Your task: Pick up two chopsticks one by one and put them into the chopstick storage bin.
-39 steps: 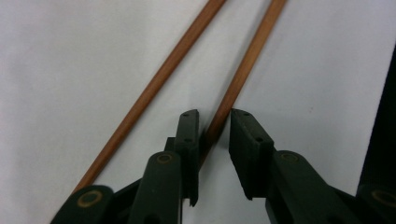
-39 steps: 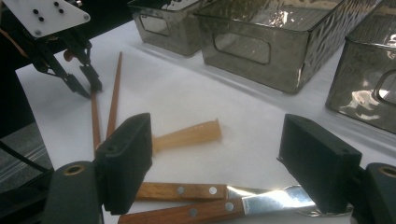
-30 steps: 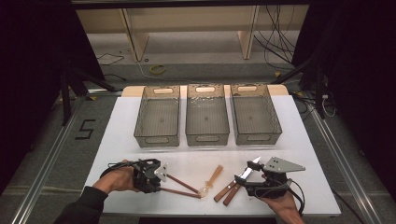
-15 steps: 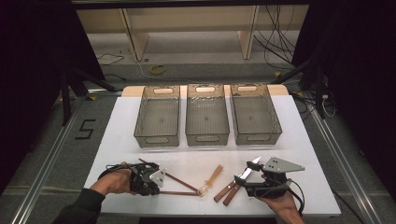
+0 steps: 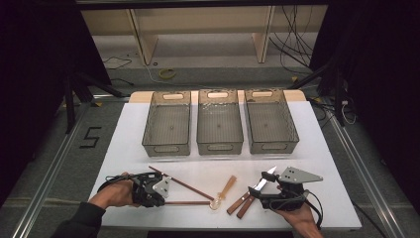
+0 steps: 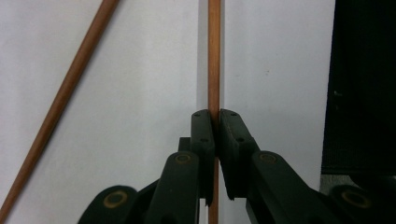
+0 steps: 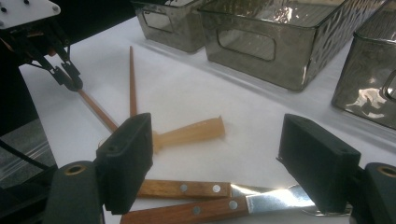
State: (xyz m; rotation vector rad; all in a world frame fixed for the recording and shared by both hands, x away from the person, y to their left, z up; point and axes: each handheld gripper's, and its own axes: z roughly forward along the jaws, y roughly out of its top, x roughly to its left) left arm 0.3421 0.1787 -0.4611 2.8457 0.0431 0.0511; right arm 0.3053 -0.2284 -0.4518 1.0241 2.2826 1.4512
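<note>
Left gripper (image 6: pixel 214 123): I had it clamped on a wooden chopstick (image 6: pixel 214 56).
Right gripper (image 7: pixel 215 158): I held it apart above two wooden-handled knives (image 7: pixel 187 189).
Floor marking (image 5: pixel 90 137): read "5".

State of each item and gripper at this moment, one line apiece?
Left gripper: shut on lower chopstick.
Right gripper: open above two knives.
Upper chopstick: flat on the table, free.
Spoon: flat, untouched.
Three bins: upright, seemingly empty.
</note>
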